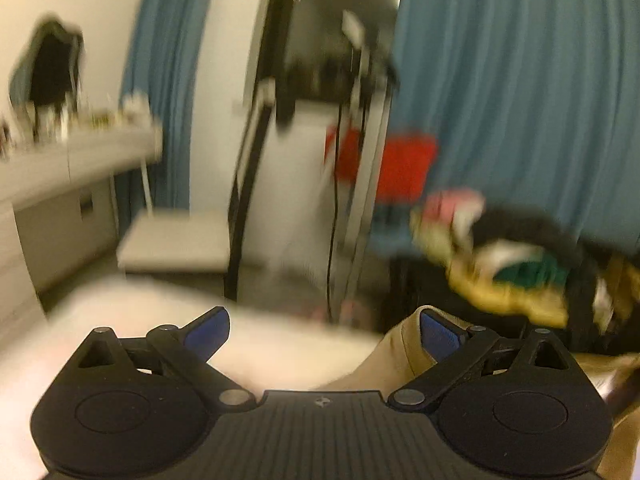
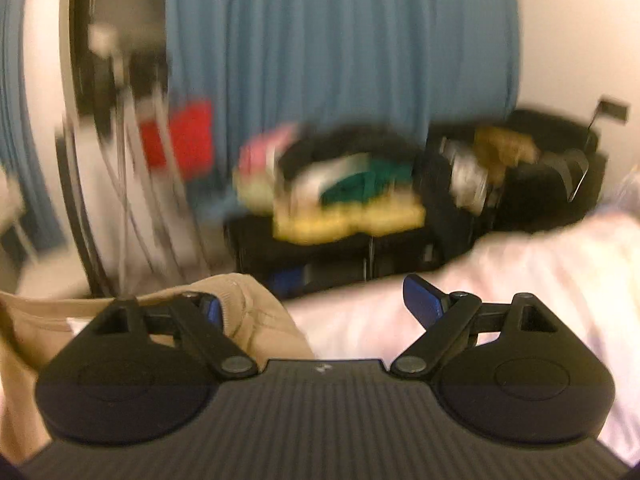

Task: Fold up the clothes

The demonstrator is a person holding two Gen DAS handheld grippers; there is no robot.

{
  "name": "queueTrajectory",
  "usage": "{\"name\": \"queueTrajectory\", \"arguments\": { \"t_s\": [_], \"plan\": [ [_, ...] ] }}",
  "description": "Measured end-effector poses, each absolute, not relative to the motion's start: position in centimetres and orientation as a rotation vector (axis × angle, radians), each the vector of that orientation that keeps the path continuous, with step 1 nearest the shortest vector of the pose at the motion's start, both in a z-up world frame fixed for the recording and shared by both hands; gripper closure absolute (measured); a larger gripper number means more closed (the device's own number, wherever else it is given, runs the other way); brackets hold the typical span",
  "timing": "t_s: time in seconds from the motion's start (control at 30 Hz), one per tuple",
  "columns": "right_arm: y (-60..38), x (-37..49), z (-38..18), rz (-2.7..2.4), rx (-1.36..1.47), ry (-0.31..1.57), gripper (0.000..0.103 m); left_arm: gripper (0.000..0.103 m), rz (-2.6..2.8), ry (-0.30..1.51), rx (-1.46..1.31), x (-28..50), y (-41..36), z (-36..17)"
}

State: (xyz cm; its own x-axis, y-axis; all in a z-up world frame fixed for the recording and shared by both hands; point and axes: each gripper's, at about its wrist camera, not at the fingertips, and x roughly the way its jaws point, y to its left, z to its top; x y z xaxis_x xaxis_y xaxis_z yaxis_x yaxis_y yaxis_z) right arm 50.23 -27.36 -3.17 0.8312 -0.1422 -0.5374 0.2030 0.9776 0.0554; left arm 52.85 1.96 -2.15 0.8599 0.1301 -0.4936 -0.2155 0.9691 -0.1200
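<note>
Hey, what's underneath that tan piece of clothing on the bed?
The tan garment lies on a pale pinkish-white bedsheet, which shows bare beside it. Whatever sits directly beneath the cloth is covered, and the blur hides finer detail.

blue curtain (image 2: 340, 40) | red bag (image 1: 404, 164) | white stool (image 1: 176, 240) | white shelf (image 1: 80, 160)

L gripper (image 1: 322, 334) jaws wide, tan garment (image 1: 394, 360) beside

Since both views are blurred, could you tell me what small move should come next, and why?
Probably ease both down onto the beige garment. The left gripper and the right gripper are open and hold nothing, and the garment lies crumpled on the white bedding, beside one finger of each.
</note>
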Motion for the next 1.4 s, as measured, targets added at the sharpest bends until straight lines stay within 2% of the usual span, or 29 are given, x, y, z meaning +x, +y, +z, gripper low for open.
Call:
{"name": "queueTrajectory", "arguments": {
  "t_s": [0.13,0.23,0.37,0.5,0.87,1.13,1.4],
  "plan": [
    [-26.5,53.0,-8.7,-0.062,0.098,0.768,0.016,0.003,0.108,0.724,-0.154,55.7,1.6,-7.4],
    [-26.2,52.7,-8.5,-0.009,0.101,0.774,0.016,0.003,0.058,0.778,-0.141,54.7,1.2,-8.3],
    [-25.9,50.0,-5.8,0.05,0.161,0.725,0.016,0.0,0.026,0.717,-0.073,51.5,1.0,-5.6],
    [-25.3,43.5,-2.2,0.081,0.176,0.635,0.016,0.0,0.013,0.612,-0.004,45.7,-0.2,-2.4],
    [-23.7,23.0,4.5,0.106,0.199,0.472,0.016,0.0,-0.041,0.407,0.036,21.4,-1.0,6.6],
    [-23.2,11.6,4.0,0.112,0.217,0.397,0.016,0.0,-0.099,0.405,-0.016,9.9,0.2,5.3],
    [-24.6,9.1,-0.3,0.114,0.284,0.415,0.016,0.001,-0.046,0.531,-0.278,13.3,5.6,2.0]
  ]
}}
